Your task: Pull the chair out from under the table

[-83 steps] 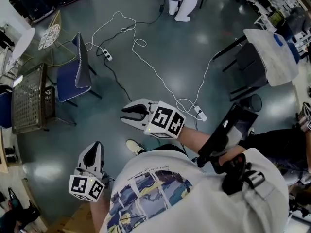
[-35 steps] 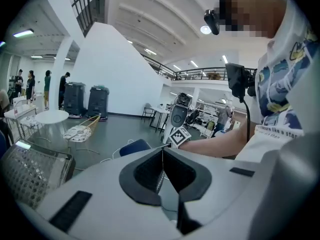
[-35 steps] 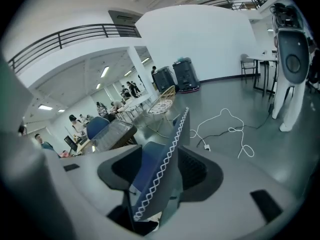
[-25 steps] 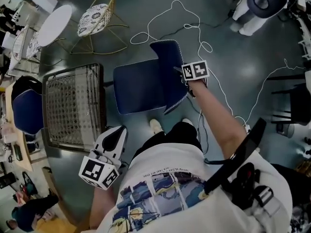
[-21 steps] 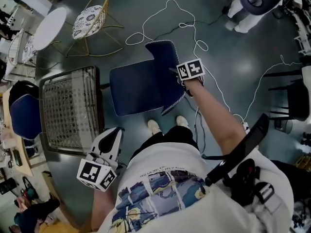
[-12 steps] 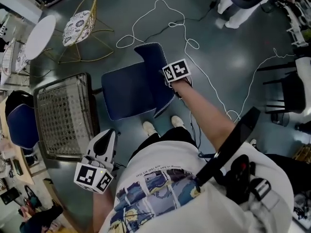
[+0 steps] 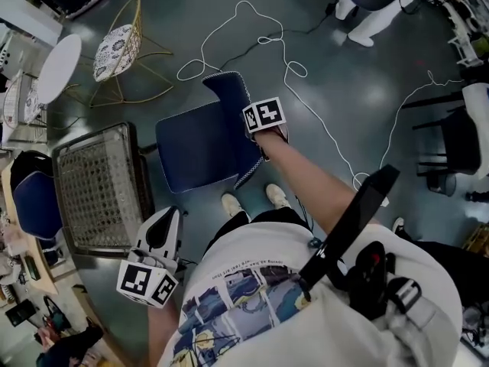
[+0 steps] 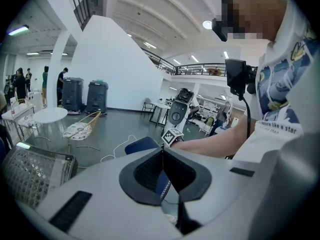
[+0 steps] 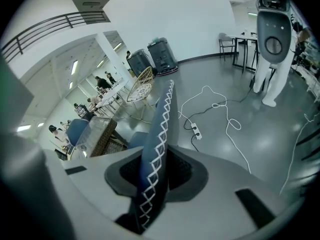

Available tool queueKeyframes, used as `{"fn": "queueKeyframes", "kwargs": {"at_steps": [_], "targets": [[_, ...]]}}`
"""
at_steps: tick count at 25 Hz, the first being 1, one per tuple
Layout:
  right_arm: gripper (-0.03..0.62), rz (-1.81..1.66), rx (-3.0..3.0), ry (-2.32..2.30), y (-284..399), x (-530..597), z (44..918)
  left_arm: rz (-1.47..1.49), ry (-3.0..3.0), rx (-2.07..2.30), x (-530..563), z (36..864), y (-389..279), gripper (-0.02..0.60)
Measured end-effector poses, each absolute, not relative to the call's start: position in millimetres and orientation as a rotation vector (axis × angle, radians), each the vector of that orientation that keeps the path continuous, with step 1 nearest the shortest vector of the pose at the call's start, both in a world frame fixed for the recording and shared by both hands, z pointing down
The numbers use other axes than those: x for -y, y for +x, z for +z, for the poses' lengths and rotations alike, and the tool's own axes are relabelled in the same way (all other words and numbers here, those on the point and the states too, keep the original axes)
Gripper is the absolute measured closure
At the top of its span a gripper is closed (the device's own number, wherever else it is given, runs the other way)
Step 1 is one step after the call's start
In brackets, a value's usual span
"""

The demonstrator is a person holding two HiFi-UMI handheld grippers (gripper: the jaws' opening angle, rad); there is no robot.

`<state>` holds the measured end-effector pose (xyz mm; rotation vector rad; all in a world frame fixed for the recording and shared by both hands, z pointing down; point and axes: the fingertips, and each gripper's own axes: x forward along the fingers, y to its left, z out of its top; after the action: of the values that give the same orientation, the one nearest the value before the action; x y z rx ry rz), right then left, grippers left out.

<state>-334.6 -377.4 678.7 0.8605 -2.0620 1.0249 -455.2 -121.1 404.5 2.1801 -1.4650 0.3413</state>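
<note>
The blue chair stands on the floor just right of the wicker-topped table, its seat facing the table. My right gripper is at the top of the chair's backrest. In the right gripper view its jaws have just been closing, and the pads now press the stitched backrest edge between them. My left gripper hangs low at my left side, near the table's corner. Its pads meet with nothing between them.
A white cable with a power strip loops over the floor right of the chair. A gold wire chair and a round white table stand beyond. A second blue chair is left of the table. My shoes are by the chair.
My right gripper, held open in the air at first, has reached the top of the chair's backrest and stayed there. The view has drifted; the chair keeps its place beside the table.
</note>
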Motion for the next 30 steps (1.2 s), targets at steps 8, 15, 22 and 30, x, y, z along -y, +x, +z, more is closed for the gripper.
{"fn": "queueKeyframes", "kwargs": {"at_steps": [8, 15, 22, 30], "targets": [[0.511, 1.063, 2.051, 0.908, -271, 389, 677, 0.367, 2.187, 1.457, 126, 401, -410, 0.569], [0.511, 1.086, 2.044, 0.950, -211, 398, 677, 0.404, 2.219, 1.413, 138, 403, -365, 0.569], [0.513, 1.100, 2.024, 0.996, -140, 411, 679, 0.413, 2.264, 1.380, 154, 401, -322, 0.569], [0.514, 1.097, 2.006, 1.033, -57, 432, 680, 0.407, 2.267, 1.368, 165, 402, -277, 0.569]]}}
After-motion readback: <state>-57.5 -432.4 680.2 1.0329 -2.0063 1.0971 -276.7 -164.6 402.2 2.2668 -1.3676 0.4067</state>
